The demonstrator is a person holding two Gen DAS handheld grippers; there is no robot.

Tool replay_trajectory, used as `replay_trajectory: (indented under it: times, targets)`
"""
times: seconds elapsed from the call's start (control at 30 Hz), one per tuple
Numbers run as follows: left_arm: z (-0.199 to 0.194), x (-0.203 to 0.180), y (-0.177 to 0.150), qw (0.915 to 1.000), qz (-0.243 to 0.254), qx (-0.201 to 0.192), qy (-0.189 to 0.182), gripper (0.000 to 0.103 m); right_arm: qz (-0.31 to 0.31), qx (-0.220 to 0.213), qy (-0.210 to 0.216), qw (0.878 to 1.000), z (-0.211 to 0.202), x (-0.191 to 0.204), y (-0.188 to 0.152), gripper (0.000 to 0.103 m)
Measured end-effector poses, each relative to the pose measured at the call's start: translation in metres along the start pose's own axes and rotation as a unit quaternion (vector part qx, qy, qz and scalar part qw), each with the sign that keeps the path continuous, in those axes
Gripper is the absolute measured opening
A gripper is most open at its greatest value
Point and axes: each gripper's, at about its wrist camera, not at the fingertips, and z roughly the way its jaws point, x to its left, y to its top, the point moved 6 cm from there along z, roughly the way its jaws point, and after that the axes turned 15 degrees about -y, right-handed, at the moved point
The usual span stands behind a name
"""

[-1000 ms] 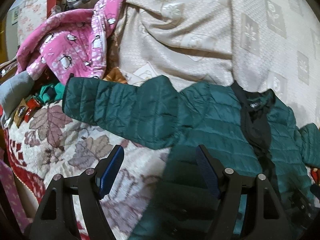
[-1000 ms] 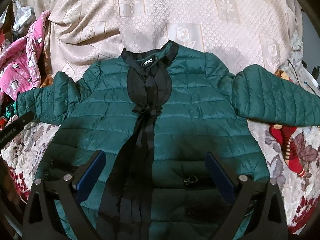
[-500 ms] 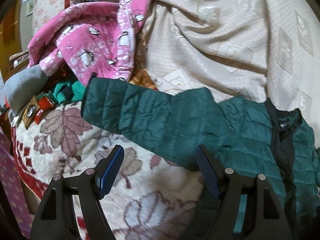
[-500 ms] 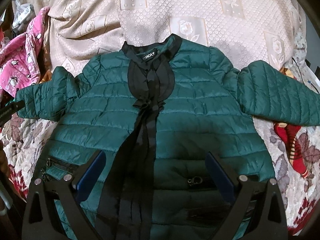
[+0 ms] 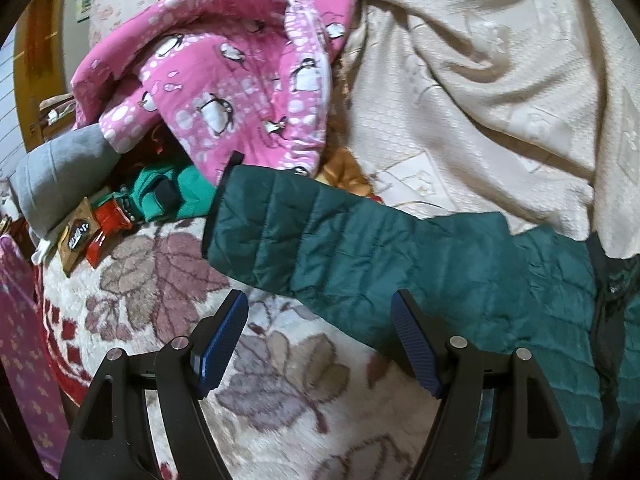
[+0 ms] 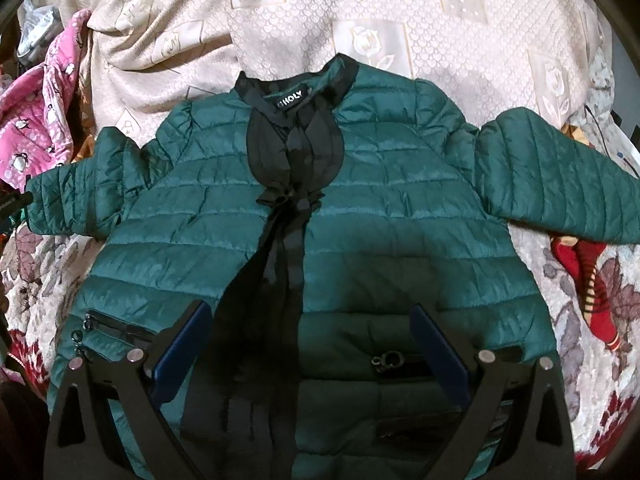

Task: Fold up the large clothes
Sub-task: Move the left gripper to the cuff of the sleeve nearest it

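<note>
Left wrist view: your left gripper [image 5: 320,340] gapes empty near the green jacket's [image 6: 320,216] left sleeve [image 5: 340,248].
Jacket lies flat, front up, w/ right gripper [image 6: 310,354] open above its hem. Risk: you snag the blanket [image 5: 280,400] under the sleeve.

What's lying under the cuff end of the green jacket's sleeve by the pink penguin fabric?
The green jacket's sleeve lies on a leaf-patterned blanket, its cuff against the pink penguin fabric and a green garment. Whatever lies directly beneath the sleeve is covered.
</note>
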Motion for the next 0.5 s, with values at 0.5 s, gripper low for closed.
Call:
replay_trajectory:
  times: [0.5]
  targets:
    - [0.036, 0.049, 0.025, 0.9994, -0.024, 0.003, 0.024, 0.047, -0.019, 0.019, -0.018, 0.999, 0.025, 0.009, 0.0, 0.101]
